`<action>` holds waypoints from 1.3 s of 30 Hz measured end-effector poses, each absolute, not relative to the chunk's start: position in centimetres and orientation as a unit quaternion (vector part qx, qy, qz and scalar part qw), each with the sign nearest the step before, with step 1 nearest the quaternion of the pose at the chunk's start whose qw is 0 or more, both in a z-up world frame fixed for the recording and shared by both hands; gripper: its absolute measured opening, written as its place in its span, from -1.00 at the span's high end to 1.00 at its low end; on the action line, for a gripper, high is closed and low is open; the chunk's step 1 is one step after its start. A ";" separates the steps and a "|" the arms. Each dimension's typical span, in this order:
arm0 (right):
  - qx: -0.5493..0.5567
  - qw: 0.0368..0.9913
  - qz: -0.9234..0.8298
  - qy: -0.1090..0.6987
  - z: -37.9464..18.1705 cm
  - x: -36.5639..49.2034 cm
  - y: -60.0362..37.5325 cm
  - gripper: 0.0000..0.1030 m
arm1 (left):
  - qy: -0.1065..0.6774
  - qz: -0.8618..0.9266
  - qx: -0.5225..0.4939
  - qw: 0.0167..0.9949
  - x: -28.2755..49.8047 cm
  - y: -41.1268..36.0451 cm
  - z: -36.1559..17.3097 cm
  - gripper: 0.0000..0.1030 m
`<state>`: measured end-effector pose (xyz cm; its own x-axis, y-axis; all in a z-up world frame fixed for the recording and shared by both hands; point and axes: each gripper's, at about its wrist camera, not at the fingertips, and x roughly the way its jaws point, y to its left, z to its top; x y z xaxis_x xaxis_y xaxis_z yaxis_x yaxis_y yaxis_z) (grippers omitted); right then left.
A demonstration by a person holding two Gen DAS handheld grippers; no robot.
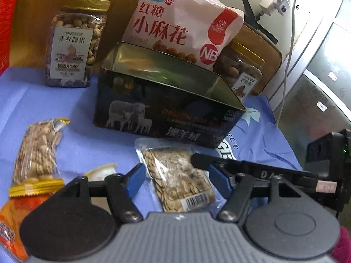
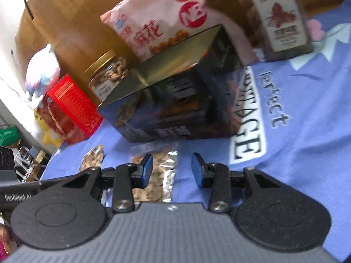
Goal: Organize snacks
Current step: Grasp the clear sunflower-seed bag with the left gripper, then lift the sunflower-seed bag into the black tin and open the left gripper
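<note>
A dark open tin box (image 1: 166,109) with sheep on its side stands on a blue cloth (image 1: 83,131); a pink snack bag (image 1: 179,22) leans inside it. A clear pack of seeds (image 1: 177,175) lies flat in front of the box. My left gripper (image 1: 177,179) is open, its jaws on either side of the pack, just above it. My right gripper (image 2: 172,171) is open over the right edge of the same seed pack (image 2: 153,175), near the box (image 2: 175,92). The right gripper's body also shows in the left wrist view (image 1: 263,173).
A nut jar with gold lid (image 1: 76,41) stands back left, another jar (image 1: 241,74) back right. A peanut pack (image 1: 37,151), a jelly cup (image 1: 103,172) and an orange packet (image 1: 13,225) lie left. A red box (image 2: 70,107) stands left. A power strip (image 1: 276,0) hangs on the wall.
</note>
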<state>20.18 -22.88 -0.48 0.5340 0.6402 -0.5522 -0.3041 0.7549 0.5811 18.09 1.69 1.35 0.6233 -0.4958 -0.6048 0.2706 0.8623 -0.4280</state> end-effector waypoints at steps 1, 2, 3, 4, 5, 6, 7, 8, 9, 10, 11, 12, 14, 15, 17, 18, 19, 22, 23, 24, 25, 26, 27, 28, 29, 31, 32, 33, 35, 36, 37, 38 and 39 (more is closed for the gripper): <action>0.211 0.848 0.279 0.398 -0.4 20.0 -22.5 0.27 | 0.377 -0.215 -0.151 0.888 18.0 1.8 1.3 -0.27; 0.205 0.848 0.278 0.401 -0.4 19.7 -22.2 0.55 | 0.377 -0.217 -0.154 0.887 17.9 1.9 1.3 -0.27; 0.205 0.845 0.284 0.404 -0.3 19.4 -22.1 0.56 | 0.377 -0.220 -0.160 0.885 17.7 2.1 1.3 -0.27; 0.209 0.844 0.286 0.404 -0.3 19.0 -22.1 0.60 | 0.377 -0.223 -0.165 0.884 17.6 2.3 1.2 -0.27; 0.211 0.841 0.289 0.405 -0.2 18.5 -22.0 0.62 | 0.377 -0.225 -0.167 0.883 17.4 2.4 1.2 -0.27; 0.213 0.840 0.292 0.405 -0.1 18.0 -22.0 0.63 | 0.376 -0.227 -0.168 0.882 17.2 2.5 1.2 -0.27; 0.214 0.840 0.294 0.402 0.1 17.5 -22.0 0.65 | 0.376 -0.228 -0.168 0.882 17.0 2.6 1.2 -0.27; 0.216 0.841 0.295 0.399 0.3 16.8 -22.1 0.66 | 0.376 -0.227 -0.168 0.883 16.8 2.6 1.2 -0.28; 0.221 0.842 0.296 0.394 0.5 16.3 -22.3 0.67 | 0.376 -0.227 -0.170 0.882 16.5 2.7 1.2 -0.30; 0.227 0.844 0.294 0.387 0.7 15.7 -22.7 0.70 | 0.377 -0.229 -0.175 0.880 16.3 2.9 1.1 -0.30; 0.235 0.846 0.291 0.379 0.8 15.2 -23.2 0.72 | 0.378 -0.231 -0.182 0.878 16.1 3.0 1.1 -0.31; 0.246 0.847 0.290 0.372 0.9 14.6 -23.7 0.73 | 0.379 -0.233 -0.188 0.876 15.9 3.2 1.1 -0.32; 0.272 0.845 0.283 0.363 1.1 13.8 -24.7 0.77 | 0.378 -0.237 -0.195 0.873 15.3 3.5 1.1 -0.37; 0.287 0.842 0.280 0.361 1.1 13.4 -25.3 0.78 | 0.376 -0.239 -0.198 0.873 15.0 3.7 1.3 -0.42; 0.316 0.832 0.281 0.358 1.4 12.9 -25.9 0.82 | 0.369 -0.251 -0.208 0.871 14.2 4.2 1.6 -0.49; 0.326 0.828 0.284 0.356 1.6 12.7 -26.1 0.84 | 0.365 -0.256 -0.213 0.869 13.8 4.5 1.8 -0.56; 0.334 0.825 0.287 0.353 1.9 12.5 -26.2 0.86 | 0.360 -0.263 -0.219 0.868 13.3 4.9 2.1 -0.58; 0.345 0.822 0.299 0.340 3.3 12.0 -25.8 0.89 | 0.348 -0.278 -0.237 0.863 12.2 6.1 2.6 -0.62; 0.346 0.822 0.305 0.334 3.9 11.9 -25.6 0.89 | 0.344 -0.282 -0.244 0.862 11.8 6.5 2.8 -0.63; 0.347 0.822 0.310 0.329 4.4 11.8 -25.3 0.89 | 0.340 -0.286 -0.252 0.860 11.5 7.0 3.0 -0.66; 0.347 0.821 0.318 0.323 4.9 11.7 -25.1 0.89 | 0.334 -0.289 -0.259 0.859 11.1 7.6 3.1 -0.67; 0.346 0.822 0.324 0.317 5.4 11.5 -24.8 0.89 | 0.330 -0.291 -0.266 0.858 10.8 8.1 3.2 -0.71; 0.344 0.822 0.330 0.312 5.8 11.3 -24.5 0.89 | 0.325 -0.293 -0.273 0.857 10.5 8.6 3.4 -0.76; 0.344 0.821 0.336 0.307 6.2 11.2 -24.1 0.89 | 0.320 -0.294 -0.280 0.856 10.2 9.1 3.4 -0.79; 0.345 0.820 0.342 0.304 6.5 11.1 -23.8 0.89 | 0.315 -0.295 -0.285 0.856 9.9 9.6 3.5 -0.81; 0.347 0.815 0.356 0.299 7.1 11.0 -23.2 0.89 | 0.306 -0.297 -0.294 0.855 9.4 10.6 3.6 -0.82; 0.349 0.811 0.363 0.298 7.3 11.0 -22.9 0.89 | 0.302 -0.297 -0.298 0.855 9.1 11.0 3.7 -0.83; 0.352 0.806 0.372 0.297 7.6 11.0 -22.6 0.89 | 0.299 -0.297 -0.301 0.856 8.9 11.4 3.7 -0.86; 0.358 0.797 0.386 0.295 7.8 11.0 -22.3 0.89 | 0.293 -0.294 -0.305 0.857 8.6 12.1 3.7 -0.91; 0.364 0.790 0.395 0.297 7.9 11.1 -22.0 0.89 | 0.291 -0.293 -0.307 0.857 8.4 12.4 3.7 -0.91; 0.370 0.782 0.403 0.299 7.9 11.2 -21.9 0.90 | 0.289 -0.291 -0.309 0.858 8.3 12.8 3.6 -0.91; 0.377 0.773 0.411 0.302 7.8 11.3 -21.7 0.91 | 0.288 -0.290 -0.312 0.858 8.2 13.1 3.6 -0.91; 0.379 0.769 0.417 0.303 7.9 11.3 -21.5 0.91 | 0.286 -0.288 -0.315 0.858 8.0 13.5 3.5 -0.93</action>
<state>11.30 -21.46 7.90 0.4684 0.8707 -0.1497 -0.4115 0.3650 0.8352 8.03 13.50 3.47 0.6704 -0.6745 -0.3092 0.3143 0.6357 -0.7050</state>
